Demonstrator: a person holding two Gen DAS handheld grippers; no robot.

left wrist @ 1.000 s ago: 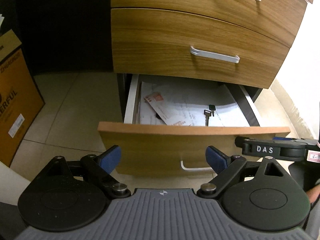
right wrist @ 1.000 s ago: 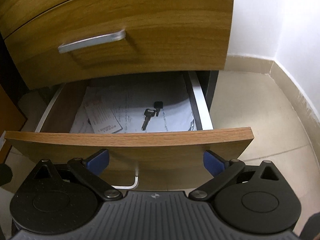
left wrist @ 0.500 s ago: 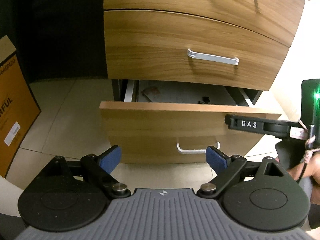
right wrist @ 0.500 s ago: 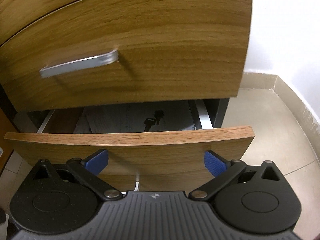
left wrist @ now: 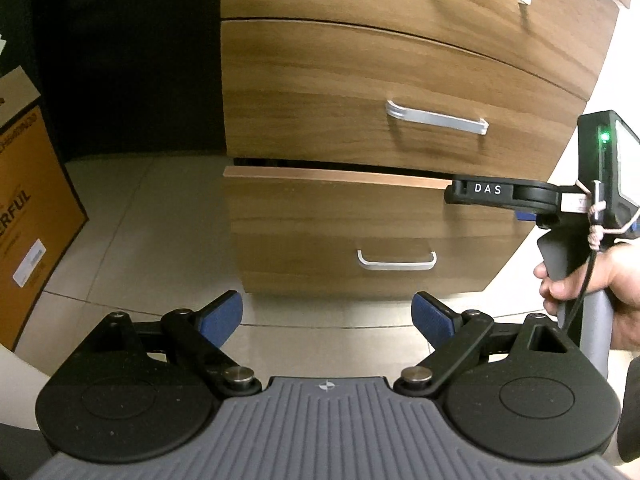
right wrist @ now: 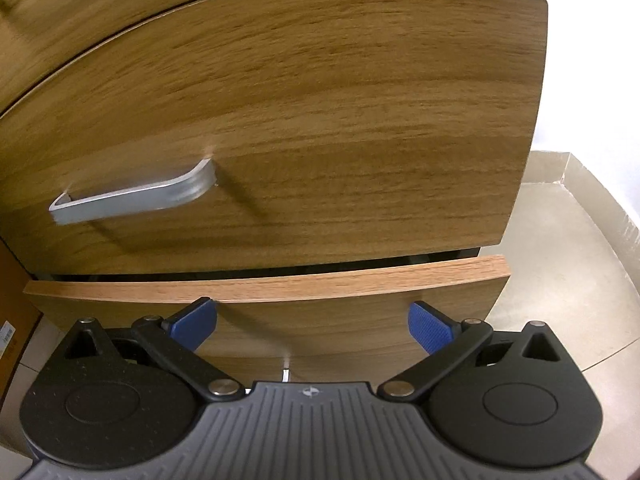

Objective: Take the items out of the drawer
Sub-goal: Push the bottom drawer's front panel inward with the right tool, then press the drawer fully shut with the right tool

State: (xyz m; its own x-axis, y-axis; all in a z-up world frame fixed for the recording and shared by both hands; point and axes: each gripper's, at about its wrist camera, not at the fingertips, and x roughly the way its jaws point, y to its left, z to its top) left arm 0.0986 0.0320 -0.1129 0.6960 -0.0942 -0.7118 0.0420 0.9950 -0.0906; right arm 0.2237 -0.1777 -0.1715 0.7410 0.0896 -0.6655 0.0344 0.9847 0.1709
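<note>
Below the middle drawer (left wrist: 360, 92) of the wooden cabinet, the bottom drawer (left wrist: 340, 224) stood out only a sliver, with a thin dark gap above its top edge; whatever lay inside could not be seen from either view. Its silver handle (left wrist: 397, 261) sat low on the drawer front. Well back from that front, the left gripper (left wrist: 327, 317) hovered over the tiled floor (left wrist: 132, 220), its blue pads (left wrist: 222, 318) spread wide and holding nothing. Right of the drawer front, the right gripper (right wrist: 313, 324) was held level with the drawer's top edge by a bare hand (left wrist: 600, 284); seen from its own camera, its pads (right wrist: 428, 326) were likewise released and empty, close against the drawer front. Left of the cabinet stood an orange cardboard box (left wrist: 28, 216).
</note>
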